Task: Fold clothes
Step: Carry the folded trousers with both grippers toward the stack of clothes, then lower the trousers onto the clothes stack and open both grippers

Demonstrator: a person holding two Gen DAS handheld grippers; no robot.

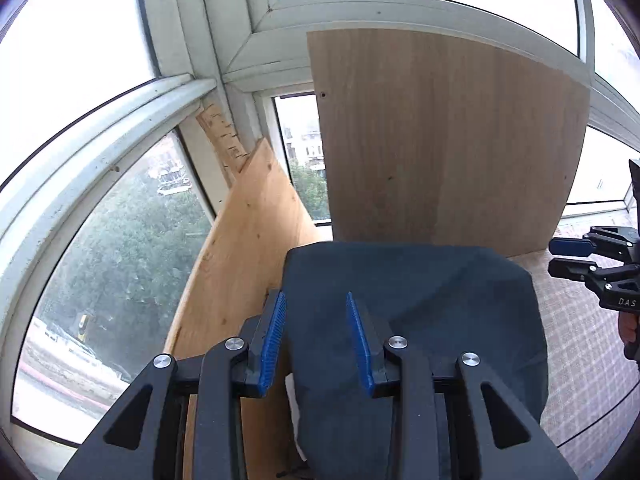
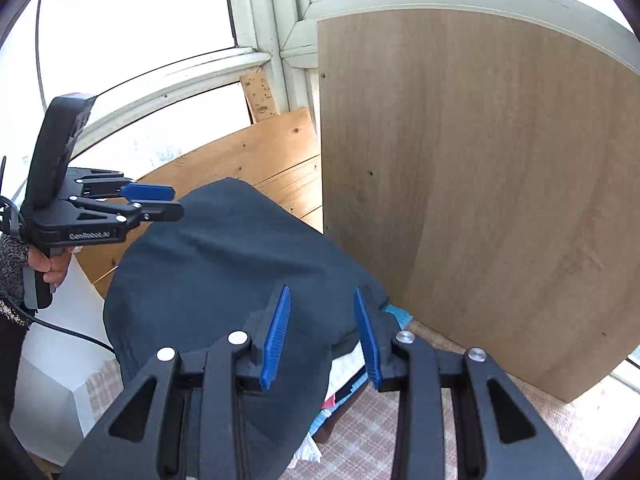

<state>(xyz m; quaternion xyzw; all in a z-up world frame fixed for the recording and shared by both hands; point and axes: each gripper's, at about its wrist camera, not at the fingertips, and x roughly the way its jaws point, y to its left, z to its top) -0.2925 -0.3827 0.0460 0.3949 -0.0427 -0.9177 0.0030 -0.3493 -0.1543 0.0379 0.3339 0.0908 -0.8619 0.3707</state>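
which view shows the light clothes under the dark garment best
The right wrist view: light and striped clothes poke out from under the dark garment near the right claw. In the left wrist view the dark garment hides them completely.

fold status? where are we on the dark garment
Done, apparently: the dark garment lies as a compact bundle on the checked cloth, on top of other fabrics. In hand: nothing; the left gripper and right gripper are both open above it. Left: perhaps a final tidy; whether the fabrics underneath are folded can't be told.
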